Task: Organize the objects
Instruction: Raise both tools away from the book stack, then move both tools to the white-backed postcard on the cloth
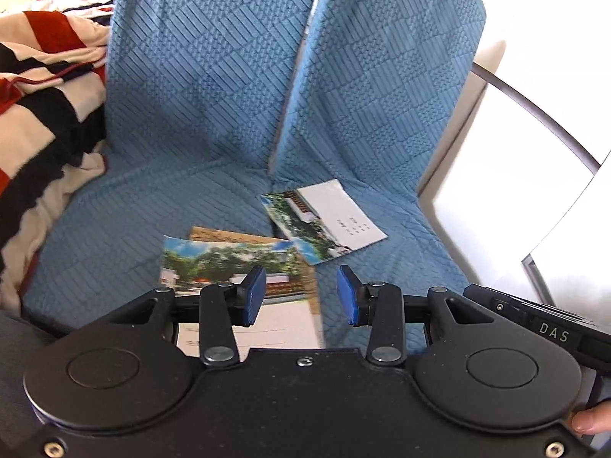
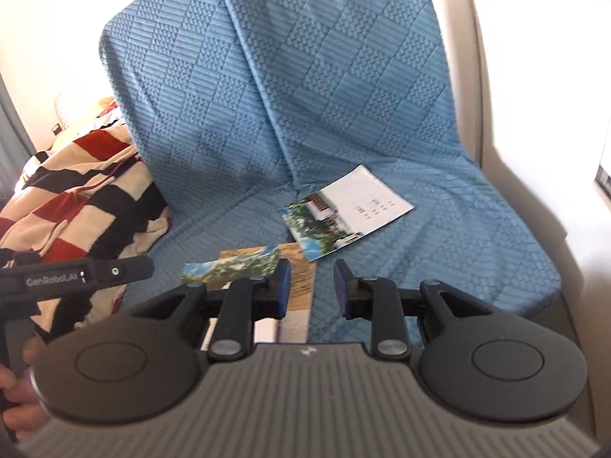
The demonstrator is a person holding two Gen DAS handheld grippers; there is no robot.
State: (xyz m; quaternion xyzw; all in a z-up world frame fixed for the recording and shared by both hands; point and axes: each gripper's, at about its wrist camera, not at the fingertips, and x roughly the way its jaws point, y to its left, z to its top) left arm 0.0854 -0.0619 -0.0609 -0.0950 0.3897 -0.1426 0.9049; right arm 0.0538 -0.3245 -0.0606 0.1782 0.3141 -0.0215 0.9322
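Three postcards lie on a blue quilted sofa seat. A photo card with a white half point(image 1: 324, 221) point(image 2: 347, 208) lies farthest back. A landscape photo card point(image 1: 229, 263) point(image 2: 233, 267) lies nearer, overlapping a brown card point(image 1: 225, 236) point(image 2: 299, 271). My left gripper point(image 1: 301, 295) is open and empty, hovering just above the near edge of the landscape card. My right gripper point(image 2: 311, 288) is open and empty, above the brown card's right edge. The cards' near parts are hidden behind the gripper bodies.
A red, black and cream striped blanket point(image 1: 42, 114) point(image 2: 84, 198) is heaped on the seat's left. The blue sofa cover point(image 1: 214, 95) point(image 2: 343, 87) rises behind. A cream armrest point(image 2: 534, 122) bounds the right. The other gripper's handle shows at the right of the left wrist view point(image 1: 553, 324) and at the left of the right wrist view point(image 2: 76, 271).
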